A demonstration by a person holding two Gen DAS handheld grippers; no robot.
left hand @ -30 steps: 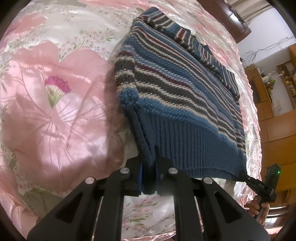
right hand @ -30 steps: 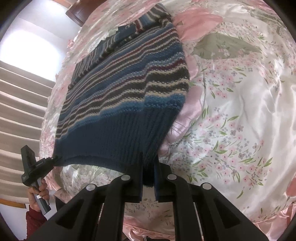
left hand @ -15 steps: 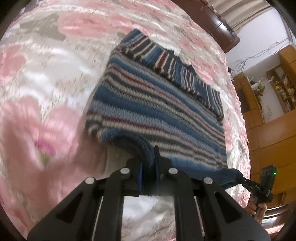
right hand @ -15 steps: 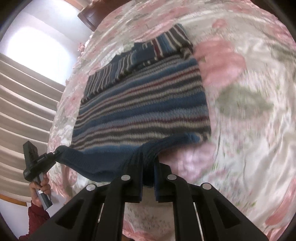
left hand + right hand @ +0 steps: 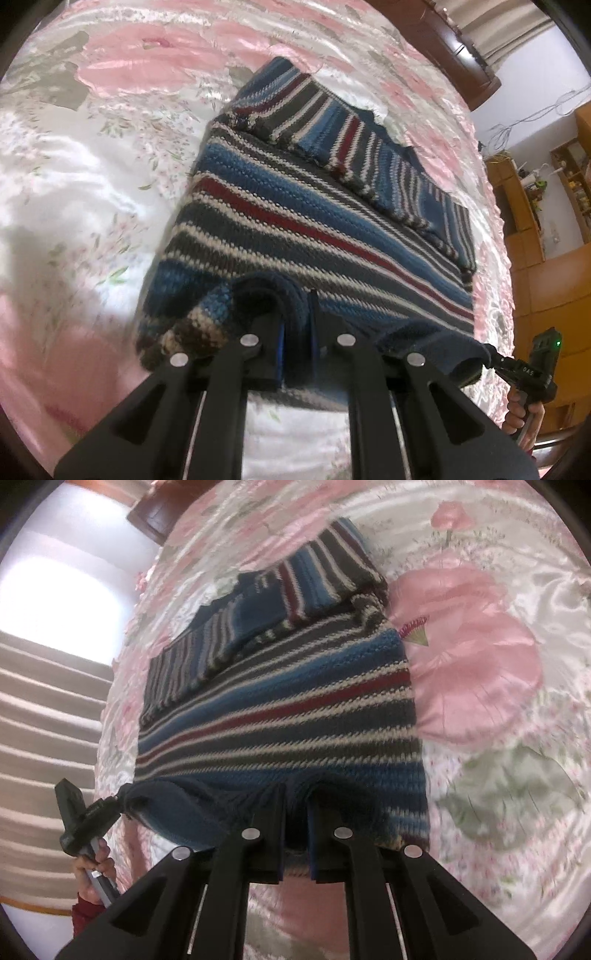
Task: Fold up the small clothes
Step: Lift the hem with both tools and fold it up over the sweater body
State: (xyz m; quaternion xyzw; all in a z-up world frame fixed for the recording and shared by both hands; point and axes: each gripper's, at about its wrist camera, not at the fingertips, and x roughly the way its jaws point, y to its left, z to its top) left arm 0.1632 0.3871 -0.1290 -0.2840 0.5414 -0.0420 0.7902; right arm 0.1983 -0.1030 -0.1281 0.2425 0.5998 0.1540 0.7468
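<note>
A small knitted sweater [image 5: 295, 221] with blue, grey, white and red stripes lies on a pink floral satin bedspread [image 5: 110, 147]. Its dark blue ribbed hem is lifted and curled over the body. My left gripper [image 5: 295, 332] is shut on one hem corner. In the right wrist view the same sweater [image 5: 280, 709] fills the middle, and my right gripper [image 5: 297, 819] is shut on the other hem corner. Each view shows the other gripper at its edge, pinching the hem: the right one [image 5: 517, 369] and the left one [image 5: 88, 819]. The folded sleeves lie across the far end.
The bedspread [image 5: 480, 664] spreads out on all sides of the sweater. A dark wooden headboard [image 5: 461, 48] stands beyond it. Wooden cabinets and shelves [image 5: 546, 221] line the right side of the room. A bright window [image 5: 62, 602] and beige steps show at the left.
Both grippers have carried the hem forward over the sweater's body toward the collar end. The ribbed hem, hanging stretched before, now curls above the striped part.
</note>
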